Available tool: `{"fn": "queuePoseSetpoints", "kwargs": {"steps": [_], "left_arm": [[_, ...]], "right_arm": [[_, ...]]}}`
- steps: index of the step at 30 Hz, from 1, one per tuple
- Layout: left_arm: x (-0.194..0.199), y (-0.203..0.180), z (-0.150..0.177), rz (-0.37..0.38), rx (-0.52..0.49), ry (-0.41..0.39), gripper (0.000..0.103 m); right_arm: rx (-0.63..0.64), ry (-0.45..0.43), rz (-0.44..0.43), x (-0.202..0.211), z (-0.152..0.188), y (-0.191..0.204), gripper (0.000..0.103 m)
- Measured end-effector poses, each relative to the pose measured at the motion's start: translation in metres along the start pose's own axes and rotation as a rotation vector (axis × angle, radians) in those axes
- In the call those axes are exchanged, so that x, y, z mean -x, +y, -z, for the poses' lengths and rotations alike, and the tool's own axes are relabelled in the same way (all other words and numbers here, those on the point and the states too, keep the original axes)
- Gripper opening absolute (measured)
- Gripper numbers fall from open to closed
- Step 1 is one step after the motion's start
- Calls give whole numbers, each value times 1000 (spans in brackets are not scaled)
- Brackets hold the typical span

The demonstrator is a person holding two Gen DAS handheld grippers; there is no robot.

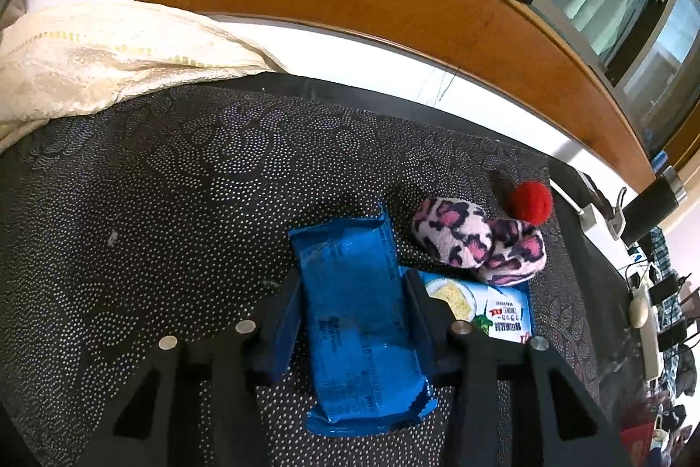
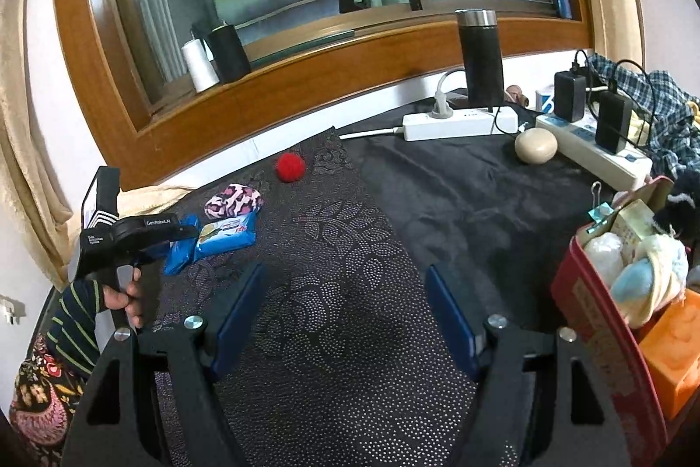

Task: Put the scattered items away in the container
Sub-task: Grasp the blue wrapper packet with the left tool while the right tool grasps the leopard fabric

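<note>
Glossy blue foil snack packet (image 1: 358, 318) between fingers of left hand-held gripper (image 1: 354, 318), seemingly clamped; right hand-held gripper (image 2: 345, 318) spread, empty.

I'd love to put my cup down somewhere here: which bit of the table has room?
The dotted cloth under the right gripper lies bare, between the blue packet and the red container. It is crowded around the left gripper, by the leopard plush, and by the power strips.
</note>
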State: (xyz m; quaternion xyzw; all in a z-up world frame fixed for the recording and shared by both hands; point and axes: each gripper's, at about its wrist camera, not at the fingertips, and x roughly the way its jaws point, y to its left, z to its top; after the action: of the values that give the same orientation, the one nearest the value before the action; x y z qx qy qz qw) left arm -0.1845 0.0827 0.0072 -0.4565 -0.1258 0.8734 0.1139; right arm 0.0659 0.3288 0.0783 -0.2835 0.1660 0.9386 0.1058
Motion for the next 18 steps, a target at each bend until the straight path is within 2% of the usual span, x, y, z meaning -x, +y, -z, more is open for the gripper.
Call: {"fn": "queuePoseSetpoints", "kwargs": {"steps": [11,18], "left_arm": [[57,1,17,-61,-80,-73,46],[79,40,16,-71,-60,-98,46]], "right_arm": [[2,139,-122,-47,-17,24,78],[11,184,-132,-91,-30,48,78]]}}
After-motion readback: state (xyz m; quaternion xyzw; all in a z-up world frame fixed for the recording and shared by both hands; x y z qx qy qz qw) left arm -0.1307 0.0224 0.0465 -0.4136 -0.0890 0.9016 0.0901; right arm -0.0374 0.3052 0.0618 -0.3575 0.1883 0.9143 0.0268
